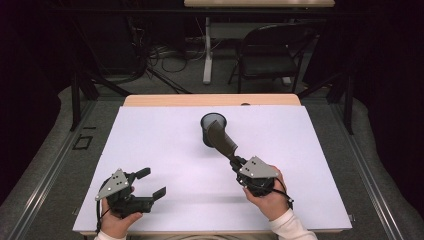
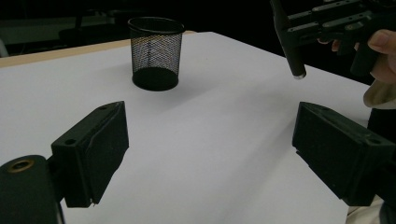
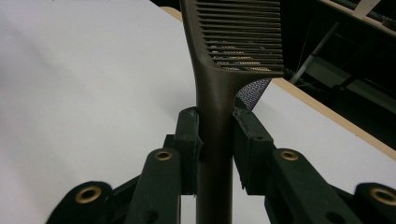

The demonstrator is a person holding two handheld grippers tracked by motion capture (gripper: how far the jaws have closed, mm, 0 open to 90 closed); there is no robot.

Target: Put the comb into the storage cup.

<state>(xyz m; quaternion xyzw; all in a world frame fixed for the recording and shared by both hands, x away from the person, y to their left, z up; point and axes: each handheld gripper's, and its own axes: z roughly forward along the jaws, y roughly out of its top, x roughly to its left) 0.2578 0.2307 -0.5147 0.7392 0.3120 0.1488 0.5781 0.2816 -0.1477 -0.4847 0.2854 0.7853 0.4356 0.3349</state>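
Black mesh: 1 cup (image 1: pixel 213 128); 1 comb (image 1: pixel 223 139); 2 grippers.

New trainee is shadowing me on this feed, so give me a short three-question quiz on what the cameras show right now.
1. True or false: the left gripper holds something.
2. What does the right gripper clamp? A) pen B) comb C) brush
3. Fill in: the mesh cup stands ___ on the white table.

Key: 1 false, its jaws are spread and bare. 2 B, by its handle. 3 upright.
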